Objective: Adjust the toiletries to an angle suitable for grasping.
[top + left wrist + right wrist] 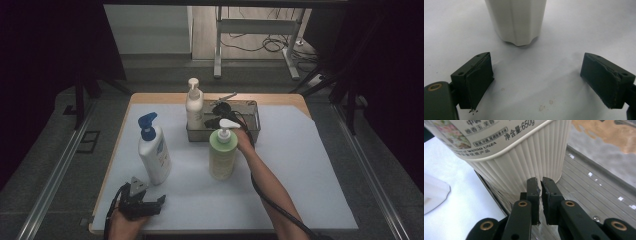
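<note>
**Right fingers nearly closed beside a cream bottle in a metal tray**

Overhead, a person works at a worktop (pixel 310 190) covered with a pale sheet, holding a two-fingered tool in each hand.

At the far middle of the worktop, the right gripper (pixel 223 120) reaches into a grey metal tray (pixel 252 131). Seen from the right gripper view, the right gripper (pixel 540 182) has its fingers (pixel 533 192) drawn almost together, with only a thin slit between them and nothing held in that slit. A ribbed cream pump bottle (pixel 524 162) stands directly beyond the fingertips, on the tray's grooved metal floor (pixel 589 192); whether the tips touch it cannot be told. From above, this cream bottle (pixel 194 107) stands upright at the tray's left end.

A green pump bottle (pixel 222 152) stands upright on the sheet, just in front of the tray and close beside the right hand.

Near the worktop's front left corner, the left gripper (pixel 142 202) rests low. In the left gripper view, the left gripper (pixel 536 75) has its fingers (pixel 477 77) spread wide and empty. Ahead of them, slightly towards the left finger, stands the base of a white bottle (pixel 516 22), apart from both fingers. From above it is a white bottle with a blue pump (pixel 154 150).
</note>
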Motion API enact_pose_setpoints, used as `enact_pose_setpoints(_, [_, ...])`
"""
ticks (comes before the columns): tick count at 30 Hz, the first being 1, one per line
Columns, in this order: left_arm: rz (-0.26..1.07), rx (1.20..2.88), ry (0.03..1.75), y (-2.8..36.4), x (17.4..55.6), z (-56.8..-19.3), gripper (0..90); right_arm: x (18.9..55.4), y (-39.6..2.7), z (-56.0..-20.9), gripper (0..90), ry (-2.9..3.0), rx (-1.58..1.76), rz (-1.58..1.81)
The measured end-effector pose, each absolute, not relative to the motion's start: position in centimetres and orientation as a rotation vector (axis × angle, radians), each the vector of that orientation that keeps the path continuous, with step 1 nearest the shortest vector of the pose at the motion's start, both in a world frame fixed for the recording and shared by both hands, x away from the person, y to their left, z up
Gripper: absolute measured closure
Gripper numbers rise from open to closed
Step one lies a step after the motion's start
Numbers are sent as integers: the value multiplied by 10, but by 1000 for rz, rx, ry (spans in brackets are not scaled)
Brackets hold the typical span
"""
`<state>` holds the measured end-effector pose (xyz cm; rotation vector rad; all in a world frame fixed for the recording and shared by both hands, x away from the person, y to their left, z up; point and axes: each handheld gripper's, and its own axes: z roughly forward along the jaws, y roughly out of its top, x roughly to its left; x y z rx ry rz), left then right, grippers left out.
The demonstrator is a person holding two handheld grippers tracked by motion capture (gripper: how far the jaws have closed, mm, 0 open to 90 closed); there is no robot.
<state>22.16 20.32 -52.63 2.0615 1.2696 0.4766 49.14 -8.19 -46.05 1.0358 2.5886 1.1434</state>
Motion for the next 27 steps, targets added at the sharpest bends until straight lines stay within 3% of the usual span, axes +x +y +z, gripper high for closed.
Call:
enact_pose_setpoints(6, [478,2061,1270,203,222,-526,106,490,-89,-454,806,2567,1037,1165])
enact_pose_setpoints(10, [478,2063,1269,203,222,-526,106,486,-96,-446,732,2547,1041,1184])
enact_pose_setpoints(16, [477,2061,1270,203,222,-526,106,481,-105,-438,551,2520,1058,1195])
enact_pose_setpoints(24, [477,2061,1270,203,222,-526,106,475,-119,-428,381,2472,1068,1206])
enact_pose_setpoints(27, [478,2062,1268,203,222,-526,106,473,-123,-425,356,2460,1066,1192])
